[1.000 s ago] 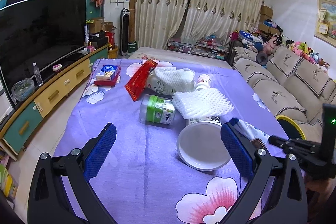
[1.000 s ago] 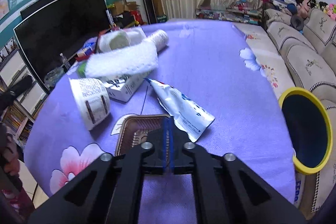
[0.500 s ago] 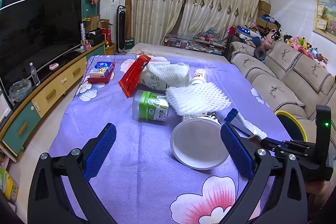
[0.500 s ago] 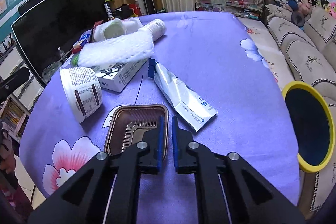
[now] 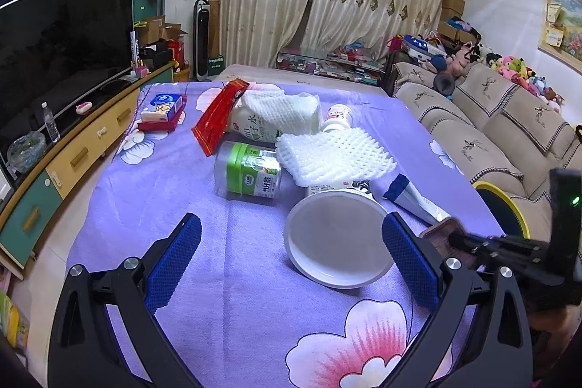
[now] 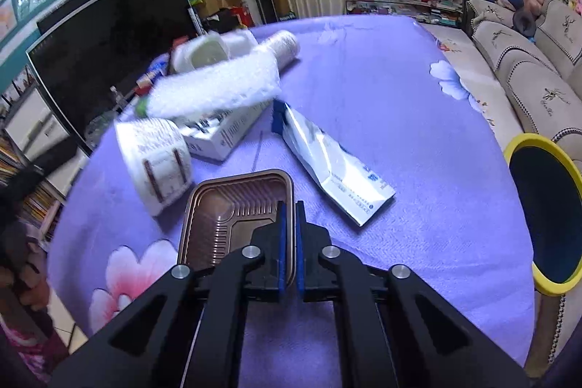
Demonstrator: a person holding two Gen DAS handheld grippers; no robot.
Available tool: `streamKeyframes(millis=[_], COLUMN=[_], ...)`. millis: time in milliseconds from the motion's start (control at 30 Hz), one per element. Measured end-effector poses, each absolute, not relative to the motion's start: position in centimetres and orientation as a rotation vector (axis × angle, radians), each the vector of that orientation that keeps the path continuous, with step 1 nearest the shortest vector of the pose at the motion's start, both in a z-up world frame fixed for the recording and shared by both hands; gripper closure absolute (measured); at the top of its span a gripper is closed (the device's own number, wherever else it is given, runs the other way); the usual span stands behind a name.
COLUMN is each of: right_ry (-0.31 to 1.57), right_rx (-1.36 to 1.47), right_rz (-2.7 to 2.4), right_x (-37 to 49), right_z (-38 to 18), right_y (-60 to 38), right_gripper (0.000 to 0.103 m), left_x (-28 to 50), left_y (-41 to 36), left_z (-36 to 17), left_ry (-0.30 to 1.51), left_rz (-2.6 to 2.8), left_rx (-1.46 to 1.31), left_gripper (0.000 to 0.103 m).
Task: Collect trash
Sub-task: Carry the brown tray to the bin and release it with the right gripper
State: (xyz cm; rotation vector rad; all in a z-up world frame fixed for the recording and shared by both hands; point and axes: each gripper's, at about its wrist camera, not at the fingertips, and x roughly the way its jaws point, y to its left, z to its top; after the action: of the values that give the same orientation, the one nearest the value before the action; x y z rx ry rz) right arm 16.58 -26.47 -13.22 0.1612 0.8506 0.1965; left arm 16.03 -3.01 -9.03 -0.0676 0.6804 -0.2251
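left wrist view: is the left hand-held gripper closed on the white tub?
No. The left hand-held gripper stands wide open, and the white tub lies on its side on the purple tablecloth, untouched by either blue pad.

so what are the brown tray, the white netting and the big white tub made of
Brown tray: looks like thin moulded plastic, glossy, with pressed ribs on its floor; the right gripper is shut on its rim.
White netting: probably foam mesh, matte, with open diamond cells and a soft fold.
White tub: paper or plastic, hard to tell; smooth, slightly shiny inside, printed label outside.
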Motion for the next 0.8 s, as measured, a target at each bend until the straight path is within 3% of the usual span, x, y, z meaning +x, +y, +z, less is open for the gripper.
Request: streamKeyframes(millis=[433,800], right_ry=[0.7,0.883], right_rx=[0.261,0.32], right_rz=[-0.246,-0.509], right_x=[15.5,19.4], right_z=[-9.7,-17.3], right_y=[-43.1,-54.7], right_gripper=[0.099,0.098], left_x=[16.9,18.2], left_y=[-6.6,-11.1], left_z=[-9.9,-11.2], left_ry=[0.72,0.78], left_rz=[-0.296,-0.354], left_rx=[-0.012,0.058], left_gripper=[0.005,0.005])
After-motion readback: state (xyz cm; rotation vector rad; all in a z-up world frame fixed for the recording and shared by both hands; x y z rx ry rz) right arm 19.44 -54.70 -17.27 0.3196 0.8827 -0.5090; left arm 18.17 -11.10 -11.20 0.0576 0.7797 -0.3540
